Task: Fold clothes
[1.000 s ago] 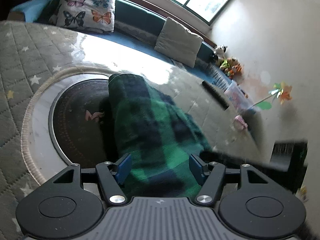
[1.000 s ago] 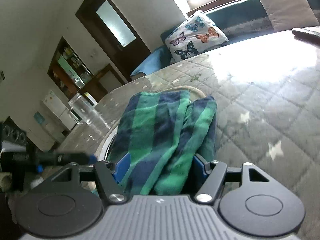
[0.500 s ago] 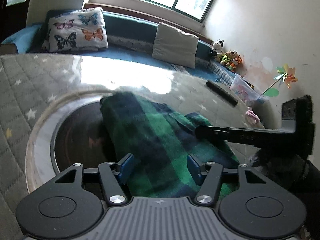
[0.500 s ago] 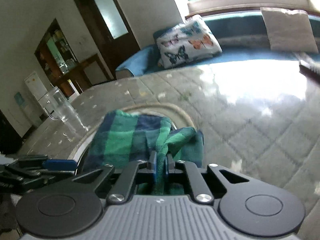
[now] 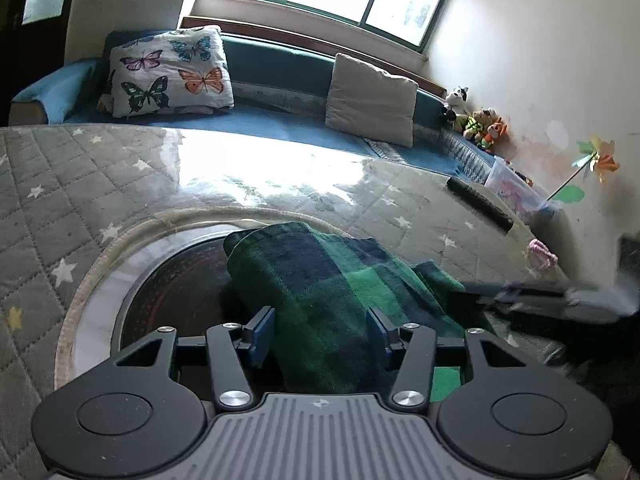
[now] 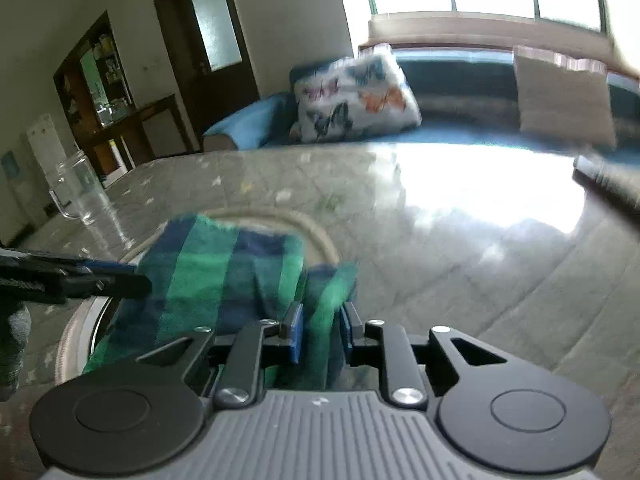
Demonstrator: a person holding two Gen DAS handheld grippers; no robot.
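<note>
On the quilted table [image 5: 120, 168] lies the green and navy checked cloth [image 5: 320, 292], folded into a thick, rumpled bundle. The left gripper [image 5: 322, 330] stands spread wide around it, not pressing. The right gripper [image 6: 320, 330] is half closed, pinching a fold.

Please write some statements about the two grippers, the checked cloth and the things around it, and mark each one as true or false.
1. The right gripper is shut on a fold of the green plaid cloth. True.
2. The left gripper is shut on the cloth. False: its jaws stand wide apart, with the cloth lying between them.
3. A glass mug stands on the table. True.
4. The butterfly pillow lies on the cloth. False: it rests on the blue sofa behind the table.
</note>
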